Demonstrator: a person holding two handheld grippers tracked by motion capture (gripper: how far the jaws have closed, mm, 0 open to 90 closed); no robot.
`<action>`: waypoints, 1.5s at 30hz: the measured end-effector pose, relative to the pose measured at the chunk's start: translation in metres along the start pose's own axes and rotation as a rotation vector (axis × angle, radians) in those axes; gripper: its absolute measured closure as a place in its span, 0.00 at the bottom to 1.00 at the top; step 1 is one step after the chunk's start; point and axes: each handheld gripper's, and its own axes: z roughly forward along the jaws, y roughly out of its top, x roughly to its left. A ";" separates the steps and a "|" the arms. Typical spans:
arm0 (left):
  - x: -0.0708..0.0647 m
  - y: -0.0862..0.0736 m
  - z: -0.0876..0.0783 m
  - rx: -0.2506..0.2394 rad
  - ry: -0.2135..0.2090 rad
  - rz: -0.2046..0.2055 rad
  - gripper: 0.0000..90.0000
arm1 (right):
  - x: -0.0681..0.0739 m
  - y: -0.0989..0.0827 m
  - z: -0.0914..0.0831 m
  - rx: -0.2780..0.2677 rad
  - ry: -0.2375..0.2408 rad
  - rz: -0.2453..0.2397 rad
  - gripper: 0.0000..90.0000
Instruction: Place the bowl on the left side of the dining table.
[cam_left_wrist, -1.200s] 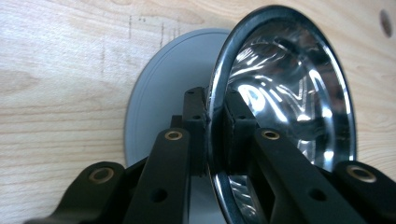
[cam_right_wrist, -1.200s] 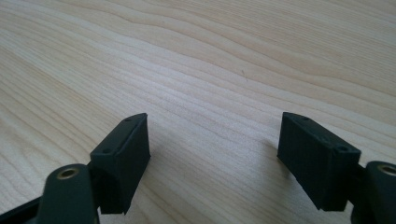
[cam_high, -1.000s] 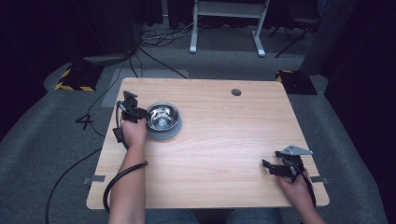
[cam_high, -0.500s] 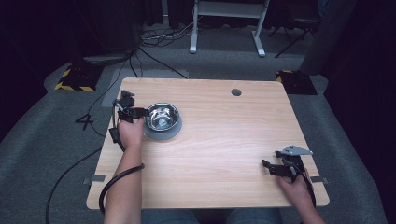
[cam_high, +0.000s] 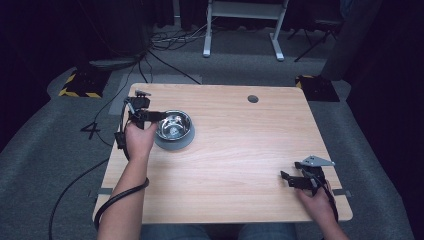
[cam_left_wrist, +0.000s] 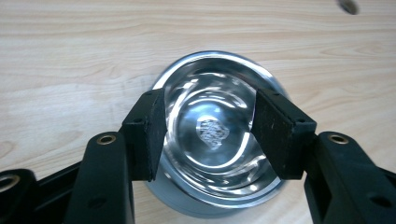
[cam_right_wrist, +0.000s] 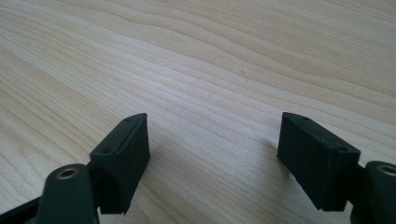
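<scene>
Near the table's (cam_high: 240, 150) left edge, the left gripper (cam_left_wrist: 208, 135), jaws just opened and empty, hovers directly above the steel bowl (cam_left_wrist: 215, 112); the right gripper (cam_right_wrist: 215, 154) gapes wide.

The left gripper (cam_high: 150, 116) sits at about ten o'clock from the table's middle, held in the left hand (cam_high: 139, 140) with the forearm running up from the bottom edge, and its jaws point toward three o'clock. Those jaws have just been opening and stand apart with nothing pressed between the pads (cam_left_wrist: 148, 135). The right gripper (cam_high: 292, 180) rests low at about four o'clock, jaws spread wide and pointing toward nine o'clock, with the right hand (cam_high: 315, 200) behind it.
</scene>
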 end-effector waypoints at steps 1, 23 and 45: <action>-0.002 -0.001 -0.004 -0.001 -0.014 0.013 0.50 | 0.000 0.000 0.000 0.000 0.000 0.000 0.28; -0.018 -0.045 -0.076 -0.114 -0.245 0.081 0.49 | 0.000 0.000 0.000 0.003 0.000 -0.001 0.28; -0.030 -0.096 -0.111 -0.121 -0.166 0.196 0.48 | 0.000 0.000 0.000 -0.001 0.007 -0.007 0.28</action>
